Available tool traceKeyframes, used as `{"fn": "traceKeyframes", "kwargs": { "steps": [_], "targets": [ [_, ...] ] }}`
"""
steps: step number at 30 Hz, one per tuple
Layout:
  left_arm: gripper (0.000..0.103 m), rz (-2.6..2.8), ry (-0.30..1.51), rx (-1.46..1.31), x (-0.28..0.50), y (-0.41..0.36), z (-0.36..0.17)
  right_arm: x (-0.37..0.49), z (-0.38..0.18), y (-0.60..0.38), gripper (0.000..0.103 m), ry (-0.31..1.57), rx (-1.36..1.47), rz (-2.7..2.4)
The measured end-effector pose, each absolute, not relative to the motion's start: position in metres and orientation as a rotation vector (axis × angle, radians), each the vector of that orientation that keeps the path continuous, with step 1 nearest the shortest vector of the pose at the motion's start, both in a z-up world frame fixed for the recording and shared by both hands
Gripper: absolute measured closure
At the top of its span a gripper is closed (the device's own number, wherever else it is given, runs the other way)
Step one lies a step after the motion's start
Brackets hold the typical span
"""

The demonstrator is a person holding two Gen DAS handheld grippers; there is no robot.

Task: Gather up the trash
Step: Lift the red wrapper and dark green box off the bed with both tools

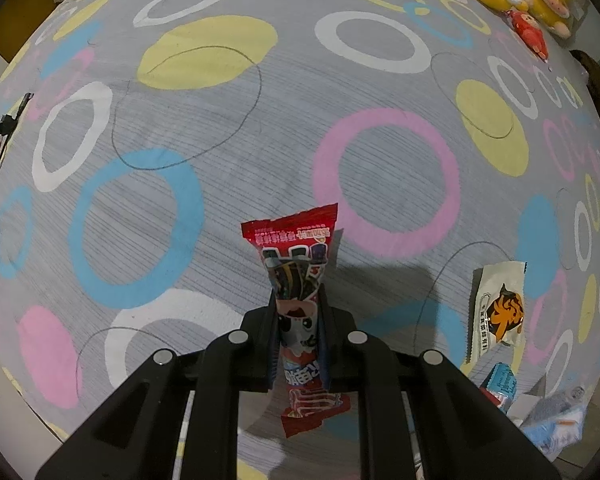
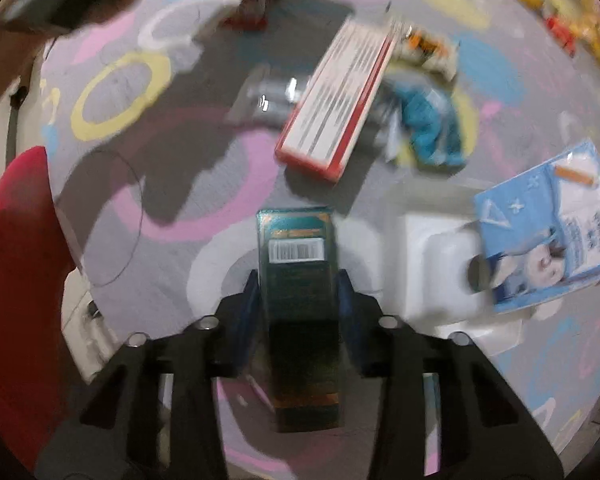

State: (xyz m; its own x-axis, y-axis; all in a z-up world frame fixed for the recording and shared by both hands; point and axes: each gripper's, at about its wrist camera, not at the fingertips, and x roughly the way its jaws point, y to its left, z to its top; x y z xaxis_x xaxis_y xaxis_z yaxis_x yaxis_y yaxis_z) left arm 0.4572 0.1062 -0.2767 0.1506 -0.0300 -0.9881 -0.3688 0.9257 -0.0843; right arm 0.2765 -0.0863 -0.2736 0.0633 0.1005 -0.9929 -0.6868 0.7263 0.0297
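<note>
The left gripper point(image 1: 298, 312) points down over a grey bedspread point(image 1: 228, 128) printed with pink, blue, yellow and white rings. Its jaws are pinched tight on a red snack wrapper point(image 1: 300, 280), which stands up between them: a crimped, jagged red edge sticks out past the fingertips, and the other end trails back behind them. The wrapper carries a cartoon face and white Chinese lettering that I cannot read from here. Off to the right of these jaws lies a white wrapper point(image 1: 498, 312) with an orange and black emblem.

The right gripper point(image 2: 298, 284) also points down. A dark green box point(image 2: 296, 280) sits lengthwise between its jaws, its sides against the blue pads, so it looks gripped. The box has a white barcode label near the end beyond the fingertips and a gold line of print above that, too blurred to read. Ahead of these jaws lies a red-edged white carton point(image 2: 336, 96); to their right, a white tray point(image 2: 436, 264) and a light blue packet point(image 2: 548, 224).
</note>
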Motion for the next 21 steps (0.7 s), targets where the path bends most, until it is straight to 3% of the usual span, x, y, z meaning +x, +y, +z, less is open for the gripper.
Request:
{"fn": "traceKeyframes", "kwargs": {
  "steps": [9,21],
  "targets": [
    [0.089,0.217,1.415,-0.352,0.449,0.115,-0.272,0.285,-0.265,-0.094,0.067,1.403,-0.439,0.625],
    [0.089,0.158,1.357,-0.317,0.411,0.124,-0.222,0.276,-0.174,-0.132,0.067,1.187,-0.330,0.547]
  ]
}}
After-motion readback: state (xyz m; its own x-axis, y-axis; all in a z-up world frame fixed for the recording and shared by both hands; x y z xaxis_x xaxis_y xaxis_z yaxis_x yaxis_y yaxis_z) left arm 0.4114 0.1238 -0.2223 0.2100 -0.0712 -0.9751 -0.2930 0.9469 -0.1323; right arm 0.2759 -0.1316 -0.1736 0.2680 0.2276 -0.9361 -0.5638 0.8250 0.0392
